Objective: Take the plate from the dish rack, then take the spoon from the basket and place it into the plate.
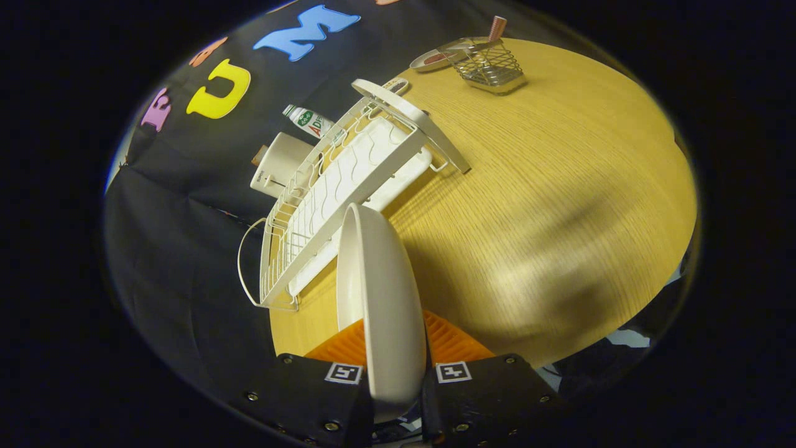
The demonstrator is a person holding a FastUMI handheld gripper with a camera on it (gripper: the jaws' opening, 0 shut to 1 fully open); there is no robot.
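Note:
My gripper (pixel 395 339) is shut on a white plate (pixel 379 292), which stands on edge between the two fingers and is held above the wooden table (pixel 535 186). Just beyond the plate lies the white wire dish rack (pixel 348 193). Far ahead across the table stands a small wire basket (pixel 491 65) with a pinkish handle (pixel 496 28) sticking up out of it, likely the spoon. The whole view is tilted.
A small flat dish (pixel 429 60) lies next to the basket. Behind the rack, against the black cloth wall, stand a white cylindrical container (pixel 280 163) and a tube with a green label (pixel 309 121). The table's near edge curves off to the right.

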